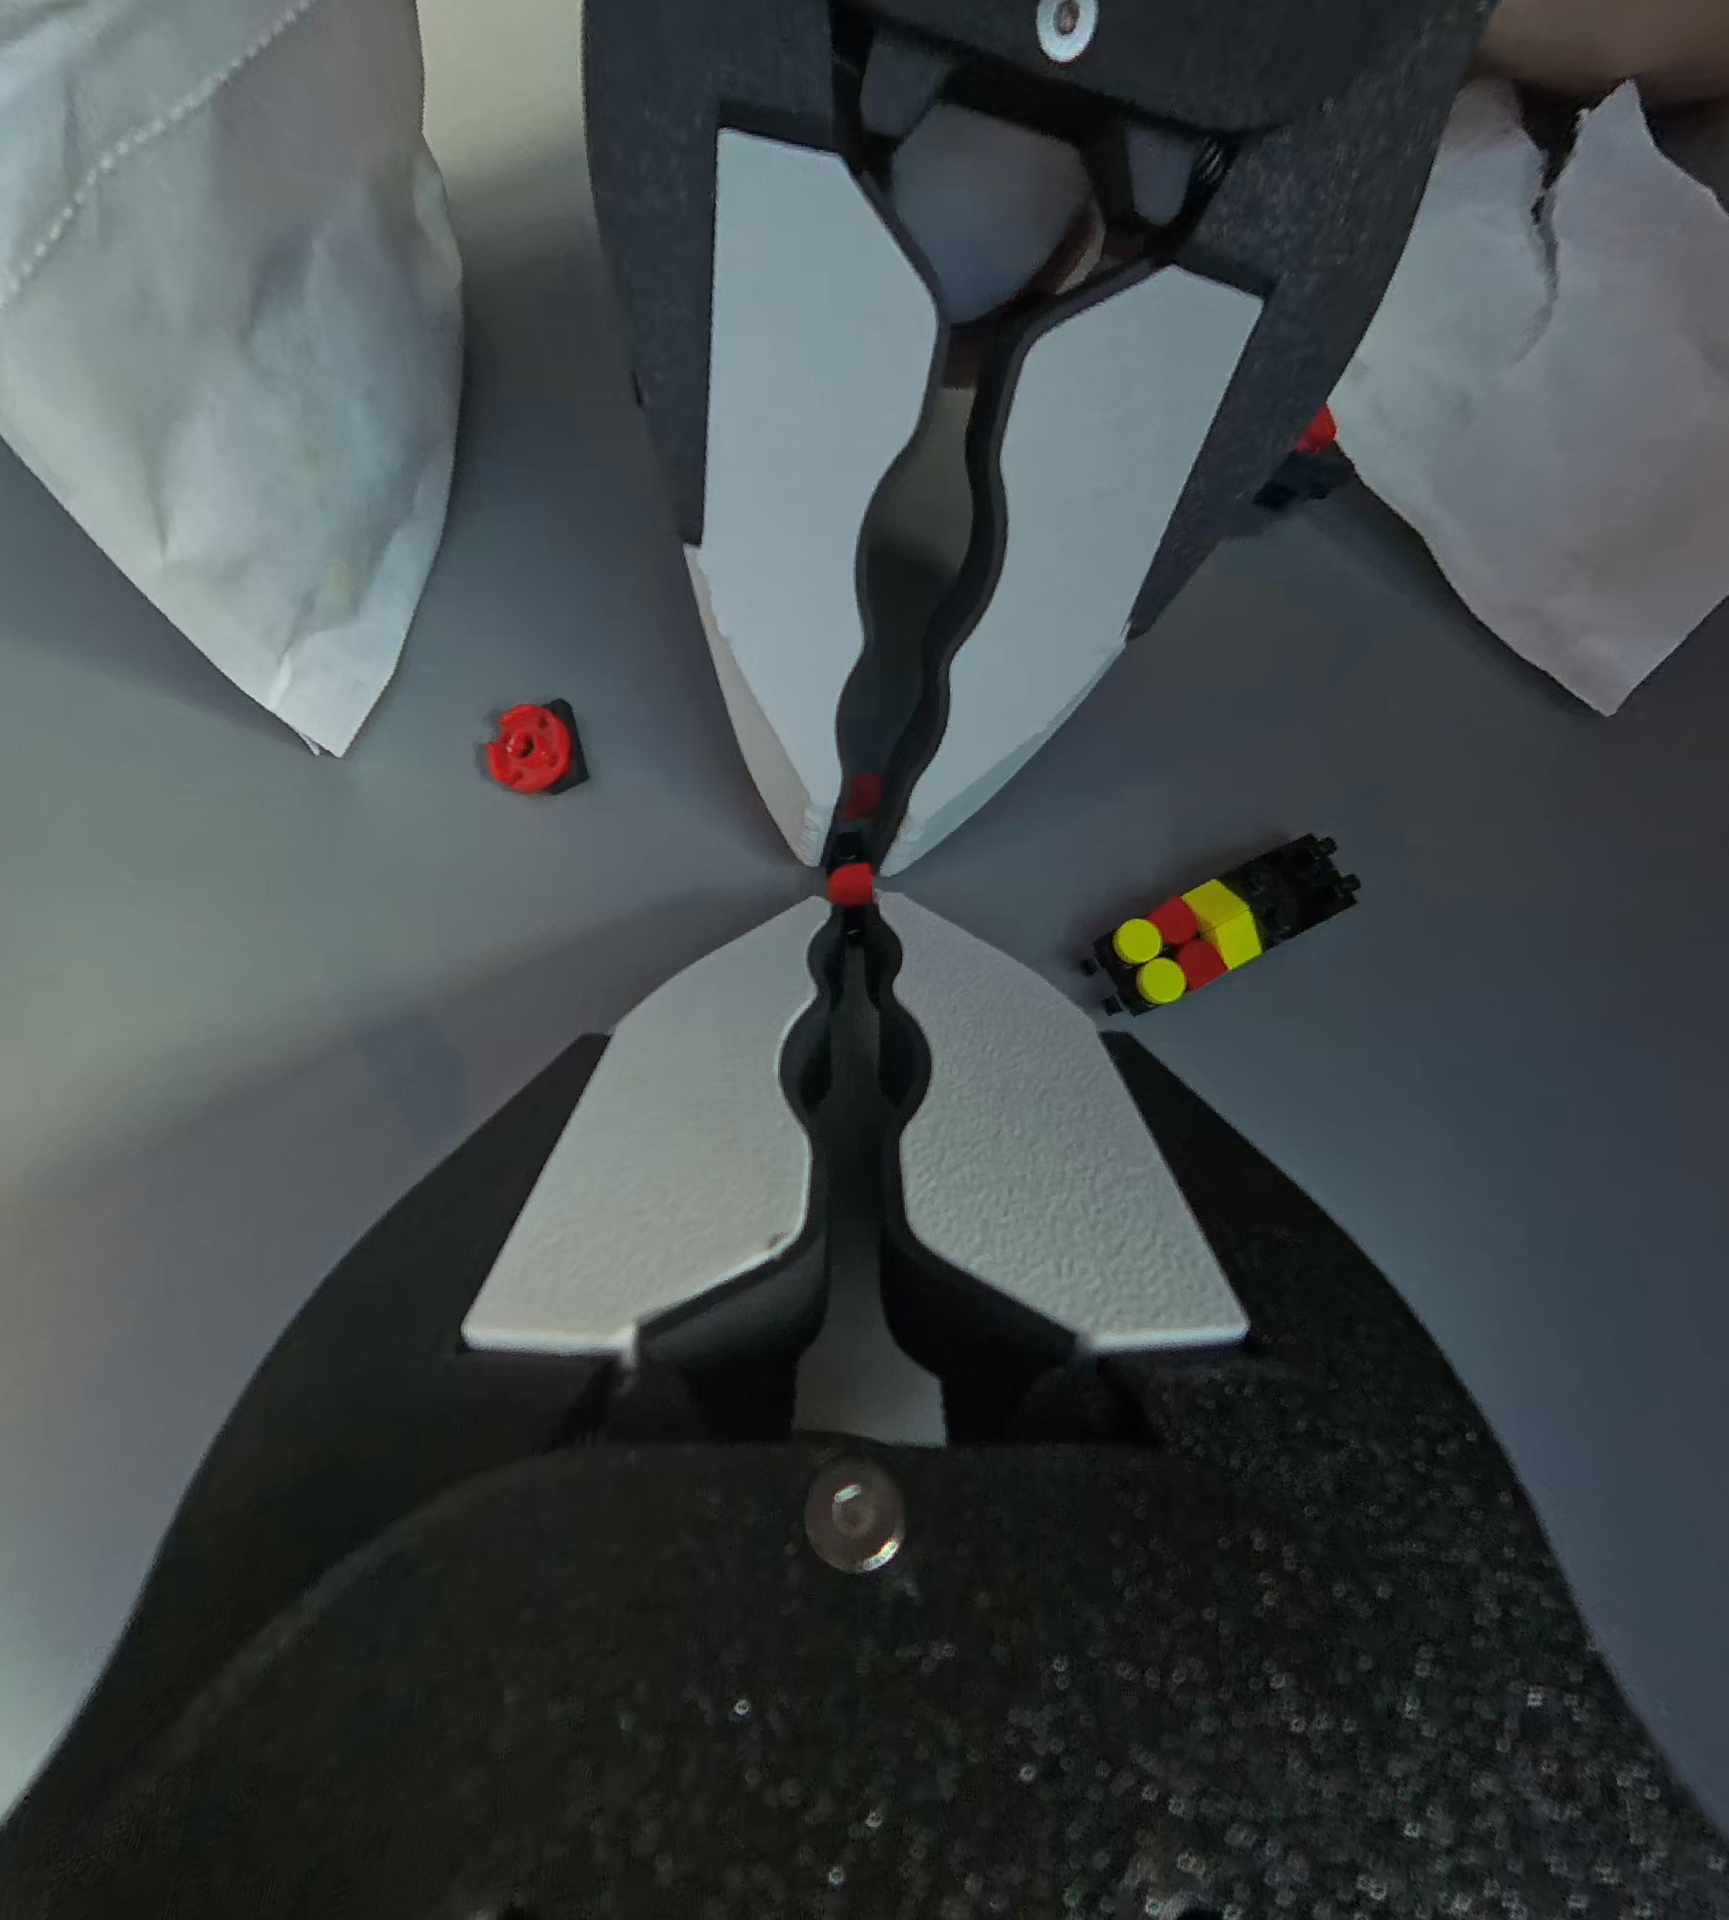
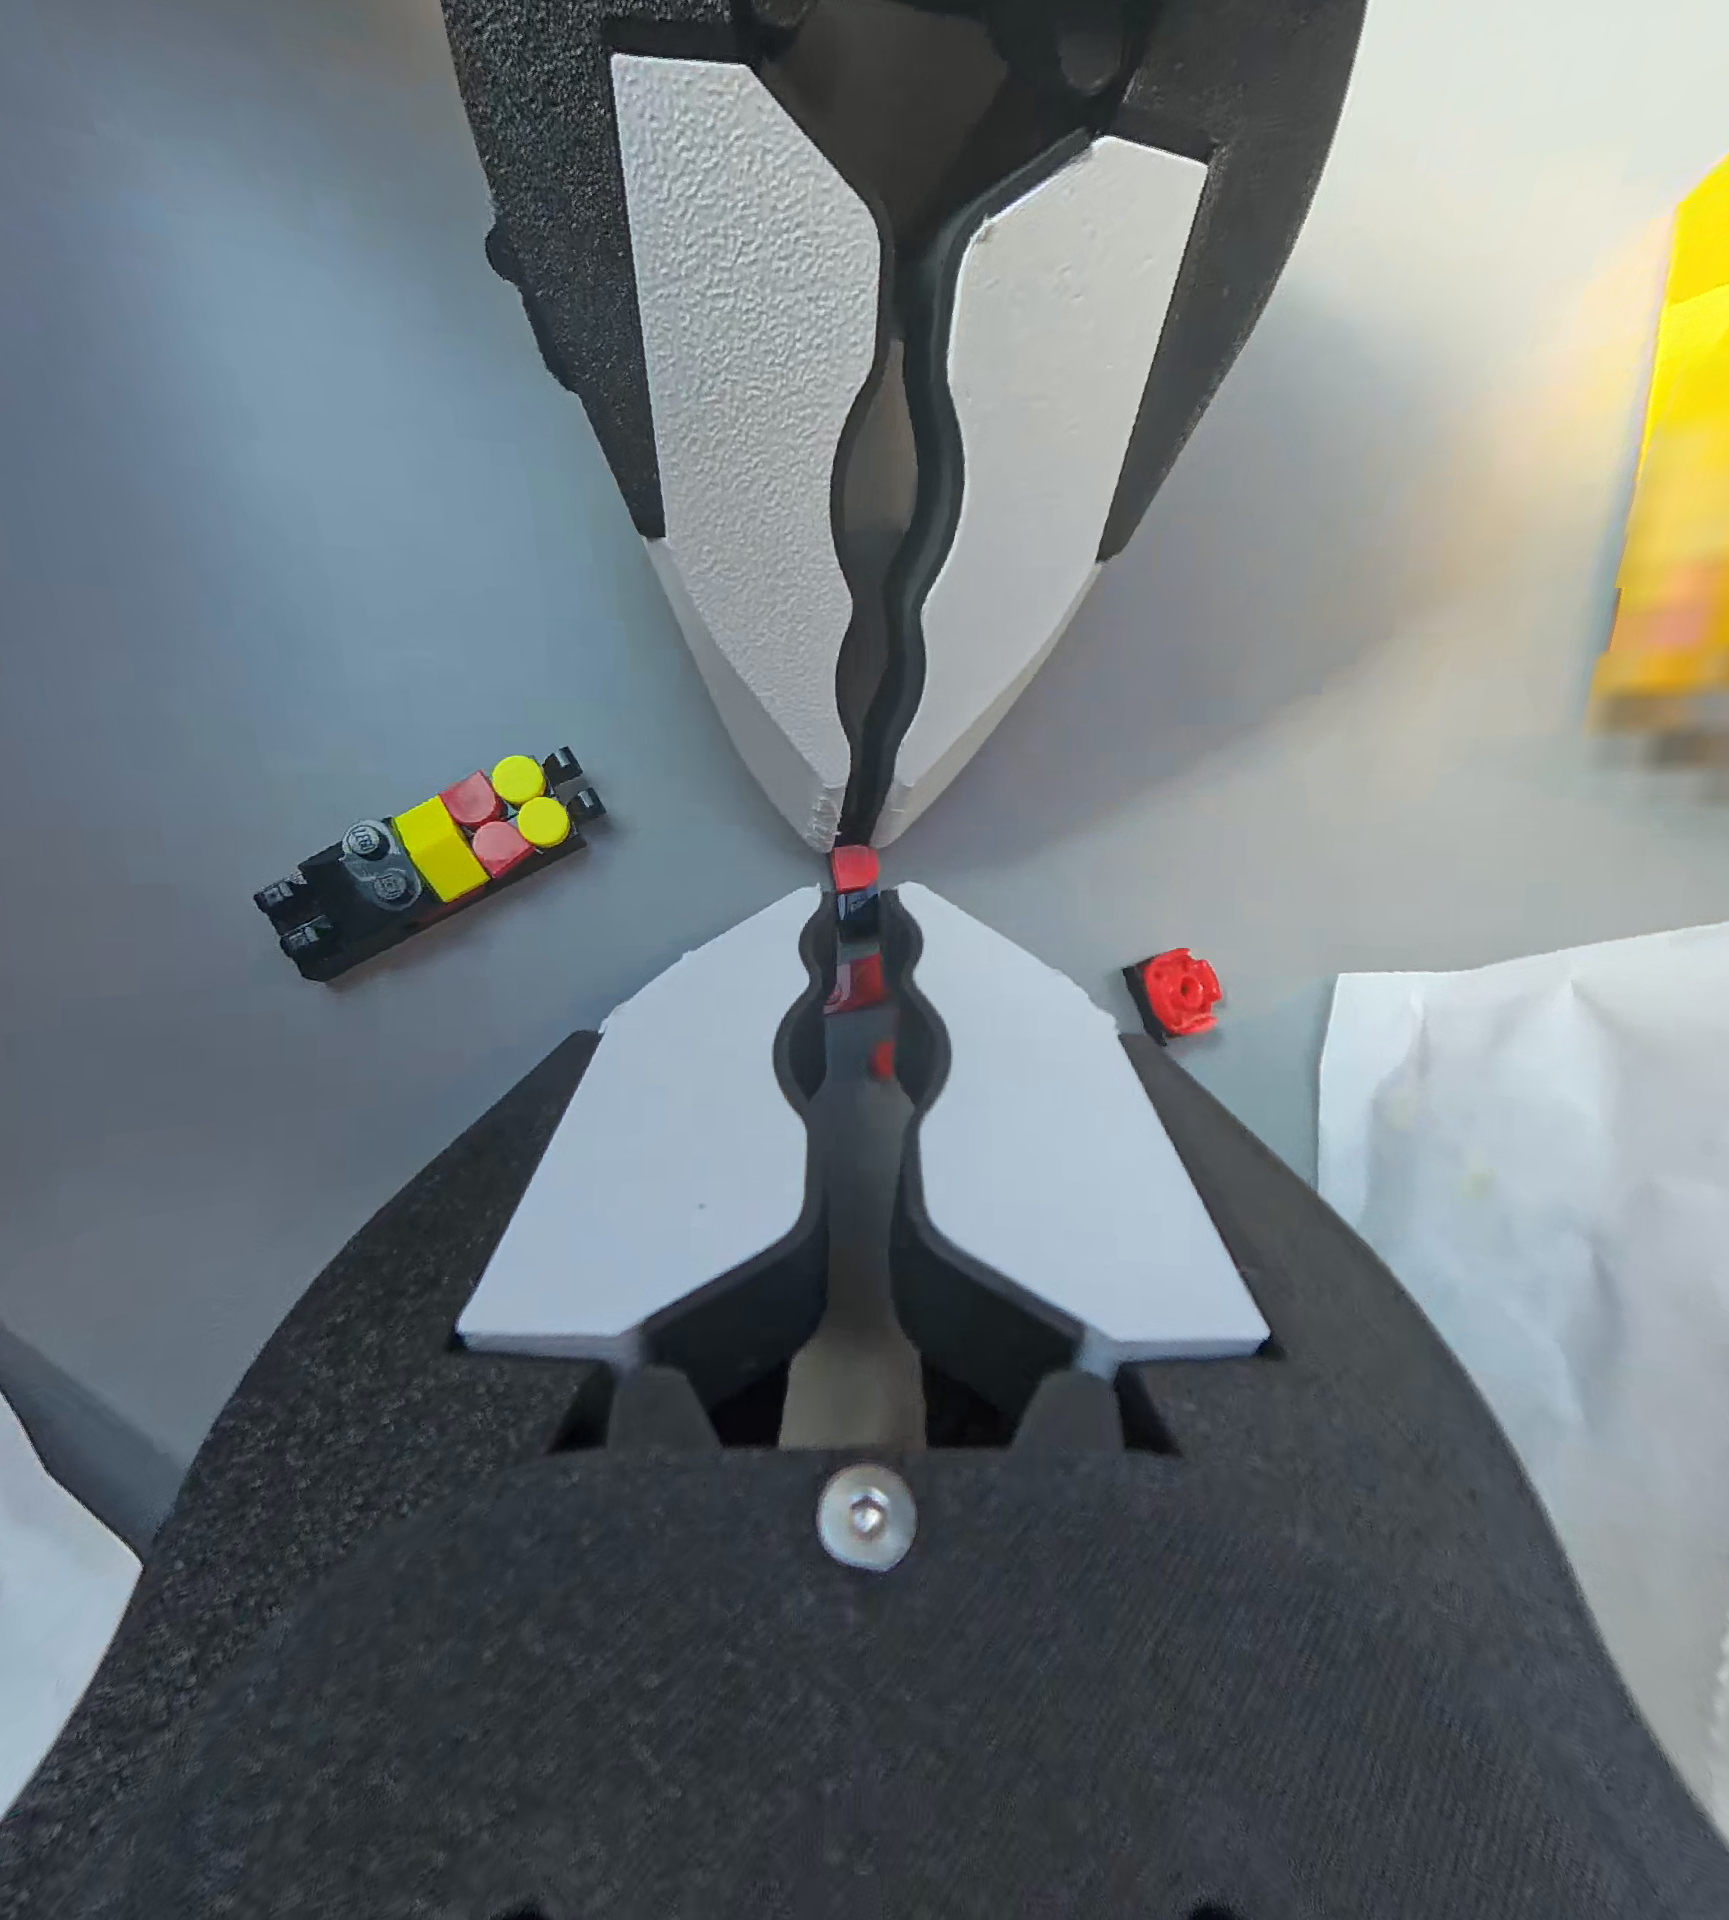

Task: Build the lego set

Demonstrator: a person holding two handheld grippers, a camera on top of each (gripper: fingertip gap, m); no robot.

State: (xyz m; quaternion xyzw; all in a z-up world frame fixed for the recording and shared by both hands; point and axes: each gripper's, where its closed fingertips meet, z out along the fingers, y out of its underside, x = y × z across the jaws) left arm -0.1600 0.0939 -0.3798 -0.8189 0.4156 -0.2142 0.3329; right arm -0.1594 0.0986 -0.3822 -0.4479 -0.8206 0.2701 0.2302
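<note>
Two grippers, left gripper (image 1: 852, 914) and right gripper (image 2: 858, 891), meet tip-to-tip, both apparently pinching one tiny red-and-black lego piece (image 1: 851, 883).

Left gripper (image 1: 852, 920) and right gripper (image 2: 855, 904) meet tip-to-tip, both clamped.

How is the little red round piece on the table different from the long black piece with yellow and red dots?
The red round piece is small and nearly square, sitting on one black base; the long black assembly is a stretched-out strip. The red round piece shows just red and black; the long black assembly also carries yellow parts and a grey plate. The red round piece lies near the white paper bag; the long black assembly lies on the other side of the hand-held grippers. Both rest flat on the grey table, ungripped.
</note>
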